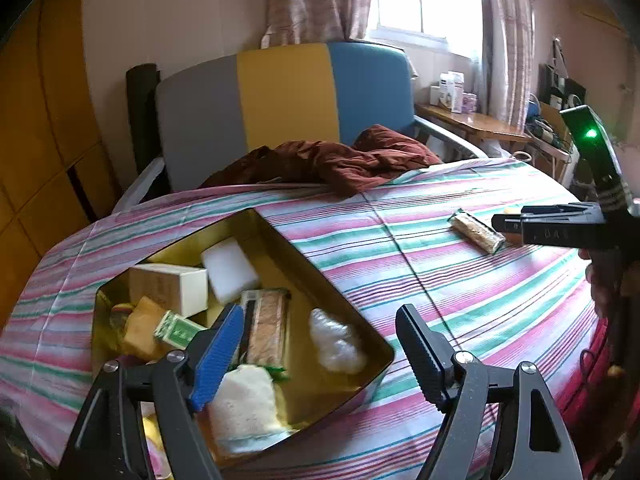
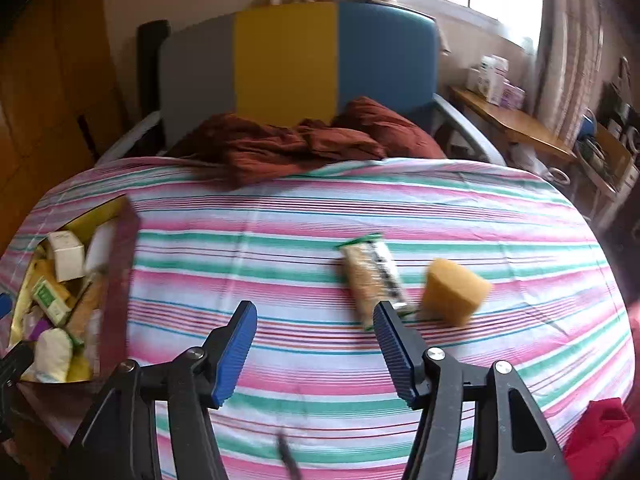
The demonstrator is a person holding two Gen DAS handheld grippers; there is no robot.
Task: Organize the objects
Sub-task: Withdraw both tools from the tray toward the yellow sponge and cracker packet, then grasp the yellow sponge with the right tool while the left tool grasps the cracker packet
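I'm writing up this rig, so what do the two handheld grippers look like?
Both are black plastic frames with silver pivot screws. The right gripper has ribbed blue pads on both fingers. The left gripper shows one blue ribbed pad and one black. Seen from the left wrist, the right unit carries a glowing green light.

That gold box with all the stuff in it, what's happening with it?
A person is tidying loose things into the gold box on the striped bedspread. Both grippers are open and empty. The left gripper hovers over the box; the right gripper is near a snack bar and yellow sponge lying outside.
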